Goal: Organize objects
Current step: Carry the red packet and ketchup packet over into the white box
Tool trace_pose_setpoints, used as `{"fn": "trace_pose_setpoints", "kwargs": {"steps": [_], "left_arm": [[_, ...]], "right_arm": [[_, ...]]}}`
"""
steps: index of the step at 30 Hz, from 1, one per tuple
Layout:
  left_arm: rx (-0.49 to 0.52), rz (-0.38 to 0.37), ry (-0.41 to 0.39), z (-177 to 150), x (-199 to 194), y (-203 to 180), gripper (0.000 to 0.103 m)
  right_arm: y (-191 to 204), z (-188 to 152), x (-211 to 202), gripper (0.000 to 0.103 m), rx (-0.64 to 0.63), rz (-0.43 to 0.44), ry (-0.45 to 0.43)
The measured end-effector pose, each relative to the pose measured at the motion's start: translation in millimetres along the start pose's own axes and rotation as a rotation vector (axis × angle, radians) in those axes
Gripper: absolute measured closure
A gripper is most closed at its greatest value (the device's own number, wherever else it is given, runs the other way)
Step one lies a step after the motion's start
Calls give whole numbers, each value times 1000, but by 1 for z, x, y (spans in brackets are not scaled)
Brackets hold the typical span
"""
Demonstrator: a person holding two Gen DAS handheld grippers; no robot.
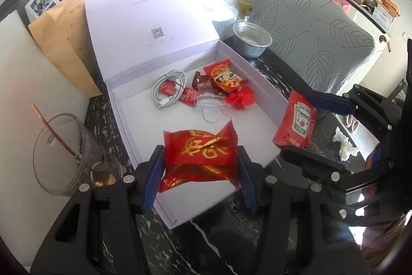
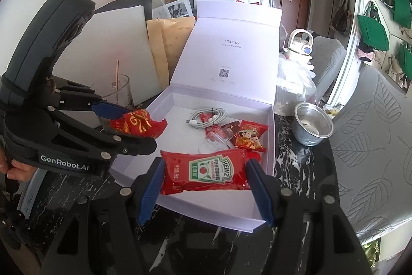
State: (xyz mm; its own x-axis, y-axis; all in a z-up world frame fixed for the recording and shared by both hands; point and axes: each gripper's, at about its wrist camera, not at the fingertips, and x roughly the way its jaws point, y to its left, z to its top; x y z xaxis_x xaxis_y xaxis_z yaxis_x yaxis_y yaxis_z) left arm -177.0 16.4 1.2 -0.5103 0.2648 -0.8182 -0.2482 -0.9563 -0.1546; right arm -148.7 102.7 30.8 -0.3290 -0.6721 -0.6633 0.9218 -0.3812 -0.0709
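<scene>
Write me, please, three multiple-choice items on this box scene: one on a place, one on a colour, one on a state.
1. Where is the white cable?
A. inside the open box
B. in the metal bowl
C. in the glass cup

2. What colour is the Heinz ketchup packet?
A. blue
B. red
C. yellow

3. How is the left gripper?
A. empty and wide open
B. out of view
C. closed on a red snack packet

Answers:
1 A, the coil lies on the box floor.
2 B, its wrapper is red.
3 C, both pads press the packet's sides.
</scene>
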Motion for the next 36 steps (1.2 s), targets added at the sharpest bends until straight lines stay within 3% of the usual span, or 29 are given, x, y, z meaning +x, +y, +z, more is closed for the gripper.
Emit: {"fn": "trace_pose_setpoints", "kwargs": {"steps": [16,36], "left_arm": [[18,-9,84,20,62,15,51],[59,11,168,21,98,13,50]], "right_arm": [[-17,8,61,38,-14,41,70],[-18,-4,90,37,0,41,168]]}}
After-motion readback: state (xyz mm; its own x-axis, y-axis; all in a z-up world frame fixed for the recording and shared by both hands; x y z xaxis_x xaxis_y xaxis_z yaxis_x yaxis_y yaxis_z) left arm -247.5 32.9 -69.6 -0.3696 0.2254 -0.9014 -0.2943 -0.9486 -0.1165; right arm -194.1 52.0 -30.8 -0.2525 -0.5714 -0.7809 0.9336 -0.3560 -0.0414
